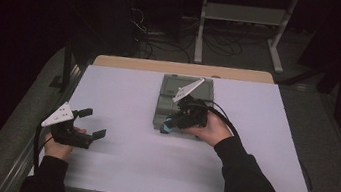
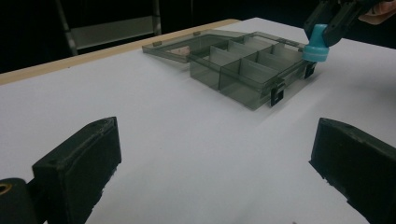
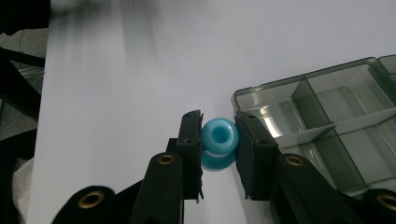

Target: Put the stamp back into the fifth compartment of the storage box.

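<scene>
Forearms frame the high view: my right gripper [image 1: 173,123] holds a blue spool [image 1: 168,126] at the box's [image 1: 164,106] near edge. From my left gripper [image 2: 212,172], jaws wide apart and empty, the spool hangs wide end down. Right gripper view: pads [image 3: 190,140] clamp it, bore facing the camera

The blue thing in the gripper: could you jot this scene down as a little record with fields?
held thing: blue ring-shaped piece, hole through its middle
holder: right gripper, shut on it
position: at the near corner of the organizer box
box: clear, lid open, compartments look empty
left gripper: open, holding nothing, apart from the box
surface: white table
</scene>
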The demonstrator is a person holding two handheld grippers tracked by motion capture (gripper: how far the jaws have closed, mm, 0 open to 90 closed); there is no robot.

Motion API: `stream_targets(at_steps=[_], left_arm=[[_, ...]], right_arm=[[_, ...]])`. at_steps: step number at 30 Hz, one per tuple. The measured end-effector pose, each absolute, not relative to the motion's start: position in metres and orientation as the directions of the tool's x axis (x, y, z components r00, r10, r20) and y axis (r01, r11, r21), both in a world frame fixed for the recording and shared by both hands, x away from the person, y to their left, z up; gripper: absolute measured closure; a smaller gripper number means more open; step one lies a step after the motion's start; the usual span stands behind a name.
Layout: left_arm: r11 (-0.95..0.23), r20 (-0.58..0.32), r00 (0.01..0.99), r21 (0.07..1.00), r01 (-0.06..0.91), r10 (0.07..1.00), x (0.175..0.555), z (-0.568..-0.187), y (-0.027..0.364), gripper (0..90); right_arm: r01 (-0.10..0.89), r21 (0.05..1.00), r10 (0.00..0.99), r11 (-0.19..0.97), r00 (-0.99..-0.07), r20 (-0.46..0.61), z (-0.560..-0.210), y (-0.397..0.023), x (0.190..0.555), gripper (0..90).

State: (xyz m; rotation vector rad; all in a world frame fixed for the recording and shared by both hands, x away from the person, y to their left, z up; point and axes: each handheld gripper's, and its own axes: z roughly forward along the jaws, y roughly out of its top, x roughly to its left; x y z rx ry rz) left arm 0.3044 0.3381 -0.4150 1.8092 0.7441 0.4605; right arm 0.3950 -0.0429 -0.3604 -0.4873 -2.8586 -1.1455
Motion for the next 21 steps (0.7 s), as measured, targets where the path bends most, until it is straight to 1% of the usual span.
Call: stream_targets(at_steps=[21], left_arm=[[-0.229, -0.043, 0.731, 0.936, 0.267, 0.681, 0.304, -0.415, 0.337, 1.5]], right_arm=[[0.312, 0.65, 0.305, 0.693, -0.944, 0.129, -0.359, -0.034, 0.416, 71.1]])
